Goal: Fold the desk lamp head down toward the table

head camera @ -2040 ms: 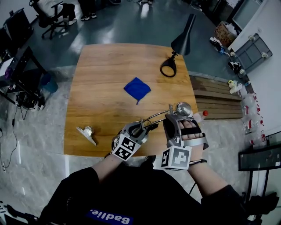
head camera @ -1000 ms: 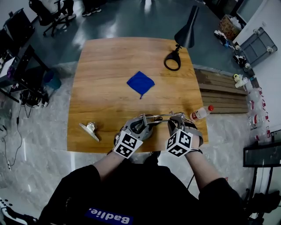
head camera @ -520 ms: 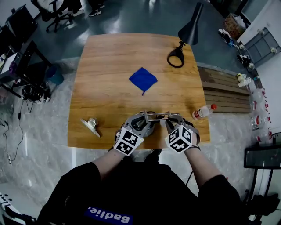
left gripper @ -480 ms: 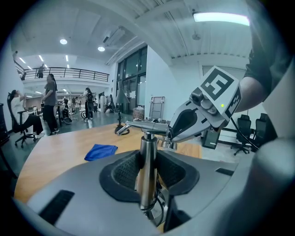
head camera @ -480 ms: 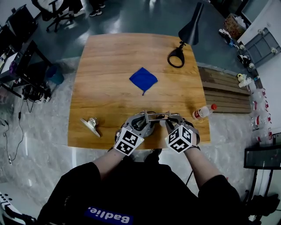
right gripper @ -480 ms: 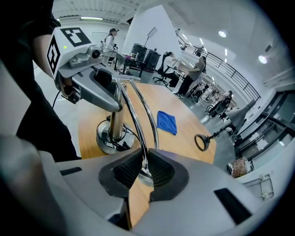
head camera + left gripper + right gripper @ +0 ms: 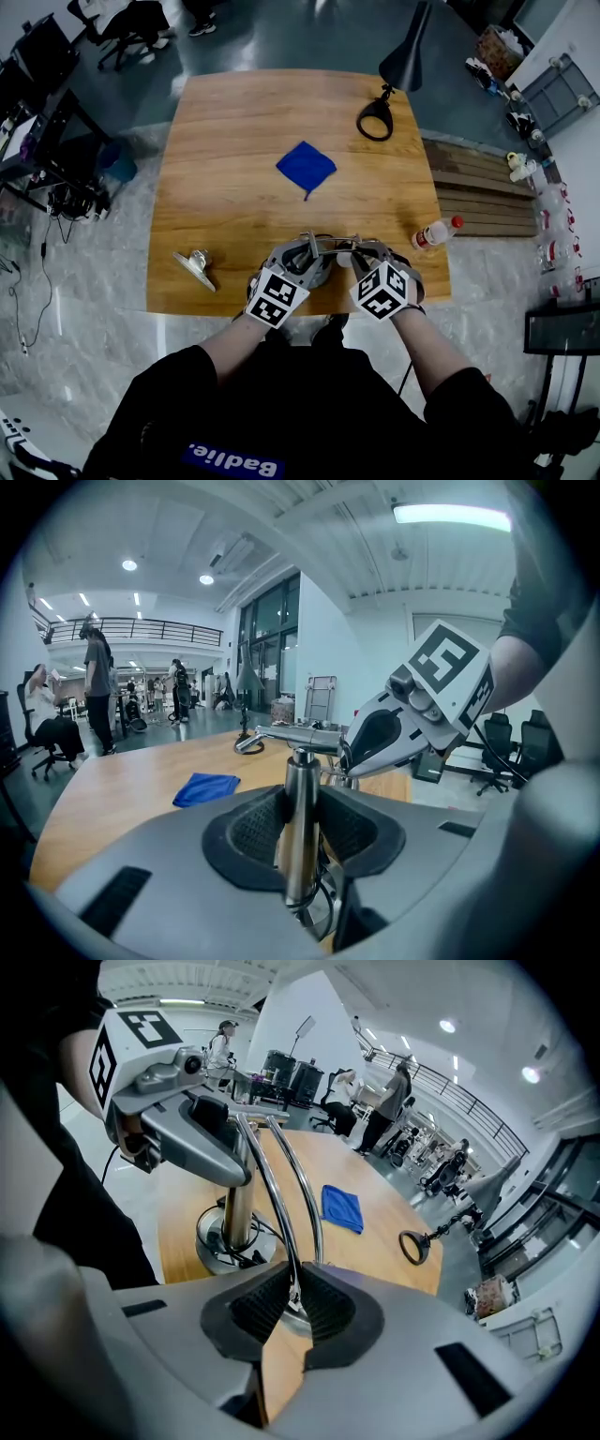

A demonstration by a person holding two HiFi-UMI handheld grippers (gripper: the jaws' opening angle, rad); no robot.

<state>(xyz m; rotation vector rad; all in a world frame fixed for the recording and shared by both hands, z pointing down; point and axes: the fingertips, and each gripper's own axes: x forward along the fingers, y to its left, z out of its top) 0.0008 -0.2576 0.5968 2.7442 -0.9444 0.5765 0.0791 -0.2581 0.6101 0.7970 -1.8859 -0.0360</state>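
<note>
left claw (image 7: 307,264) is clamped on the lamp post (image 7: 300,794), with a pad on each side of the upright chrome tube. that's my anchor. right claw (image 7: 364,262) is pinched on the lamp arm (image 7: 274,1185), the thin pair of curved chrome rods, right where they drop into its pads.

how i'd run this step:
- keep the left clamp firm and still. the lamp base (image 7: 227,1241) sits close to the near edge of the surface (image 7: 234,141), and i judge it could skid or tip if the post moves.
- move the right claw in an arc around the joint at the top of the post. a straight push down would load the rods sideways.
- go slow. the rods are thin and slick, so i expect they could slide through the pads. if they do, stop and re-seat.
- ease off once the head meets the surface.

where things sit: the post is between the left claw's pads, with the base just below them. the arm runs from the top of the post across to the right claw, which is just beside the left. i read the bit of chrome just under the right claw's pads as the lamp head (image 7: 292,1319). it's mostly hidden, so i can't tell its tilt. the blue cloth (image 7: 306,167) is well beyond both claws and out of the way.
</note>
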